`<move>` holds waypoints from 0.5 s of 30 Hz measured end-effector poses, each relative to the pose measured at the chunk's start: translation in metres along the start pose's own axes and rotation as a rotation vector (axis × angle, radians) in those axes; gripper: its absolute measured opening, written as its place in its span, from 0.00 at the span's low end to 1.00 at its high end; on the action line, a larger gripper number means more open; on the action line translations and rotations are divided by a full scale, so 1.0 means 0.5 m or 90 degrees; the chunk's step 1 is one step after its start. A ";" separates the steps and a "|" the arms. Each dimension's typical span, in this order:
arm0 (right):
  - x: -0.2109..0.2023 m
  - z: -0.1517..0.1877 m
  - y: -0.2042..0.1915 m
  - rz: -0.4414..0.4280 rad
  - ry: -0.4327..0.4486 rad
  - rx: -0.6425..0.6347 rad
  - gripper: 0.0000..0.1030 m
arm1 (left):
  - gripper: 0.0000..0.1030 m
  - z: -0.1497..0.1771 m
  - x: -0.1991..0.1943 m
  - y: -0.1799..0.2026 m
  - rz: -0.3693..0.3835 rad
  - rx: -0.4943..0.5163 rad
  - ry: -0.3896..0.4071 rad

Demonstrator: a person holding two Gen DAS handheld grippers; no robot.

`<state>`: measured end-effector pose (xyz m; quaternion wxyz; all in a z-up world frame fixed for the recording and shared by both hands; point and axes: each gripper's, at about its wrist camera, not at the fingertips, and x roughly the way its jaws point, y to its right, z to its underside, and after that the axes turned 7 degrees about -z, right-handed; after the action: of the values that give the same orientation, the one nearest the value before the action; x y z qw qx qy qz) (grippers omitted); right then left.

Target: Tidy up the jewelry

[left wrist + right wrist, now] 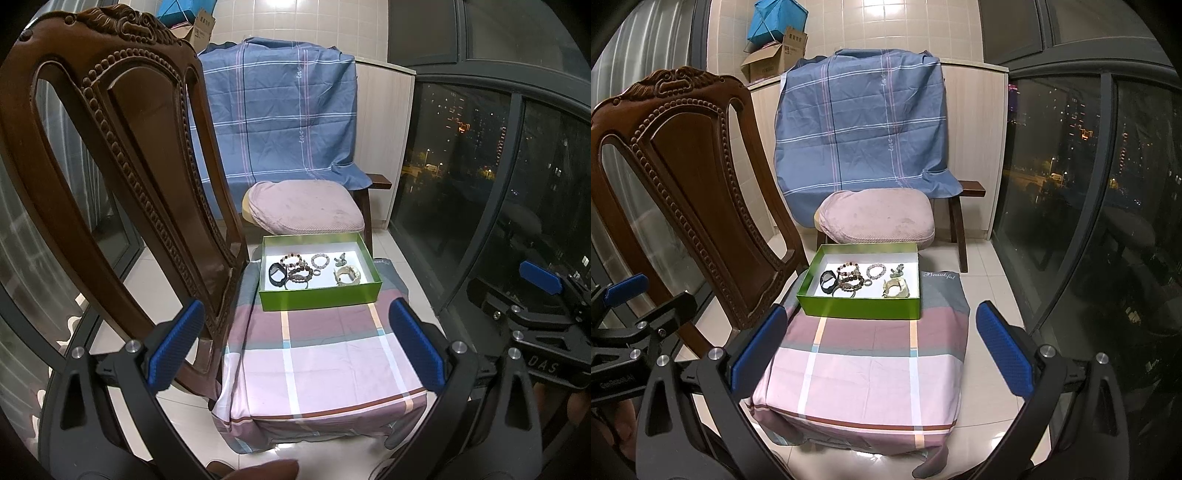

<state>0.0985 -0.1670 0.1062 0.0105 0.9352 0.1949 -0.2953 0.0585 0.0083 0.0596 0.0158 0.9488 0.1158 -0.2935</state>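
The left gripper [295,343] hung with its blue-padded fingers spread wide and nothing between them, above the near part of a low surface draped in a pink, mauve and grey plaid cloth [332,354]. The right gripper [882,347] was spread just as wide and equally empty, over the same cloth. At the cloth's far end sat a shallow green box [319,295] with a white floor, and in it the jewelry lay loose: a black band [277,275] at the left, brown beaded bracelets [297,271] overlapping beside it, a pale bead bracelet [320,261] further back, a small grey-green figure [340,260], and a cream cuff [347,277] at the right. A carved wooden chair [122,166] stood to the left, filling much of the left wrist view. The right wrist view showed the word "Beautiful" printed on the cloth and cardboard boxes [775,59] on a ledge, more fully than the left did.
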 end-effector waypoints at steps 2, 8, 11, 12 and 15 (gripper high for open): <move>0.000 0.001 0.000 -0.001 -0.001 0.000 0.97 | 0.96 0.000 0.000 0.000 0.000 0.000 0.001; 0.003 0.001 -0.001 0.000 0.000 -0.001 0.97 | 0.96 0.000 0.000 0.001 -0.001 0.000 -0.001; 0.004 0.000 -0.002 -0.001 0.000 0.000 0.97 | 0.96 0.002 0.002 -0.001 0.000 0.000 -0.002; 0.003 0.000 -0.002 0.000 -0.001 -0.001 0.97 | 0.96 0.002 0.002 -0.002 0.001 -0.001 -0.003; 0.006 -0.001 -0.002 0.000 -0.001 -0.002 0.97 | 0.96 0.002 0.004 -0.004 0.002 0.000 -0.004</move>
<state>0.1006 -0.1649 0.1049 0.0120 0.9349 0.1951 -0.2961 0.0590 0.0106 0.0576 0.0169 0.9482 0.1142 -0.2961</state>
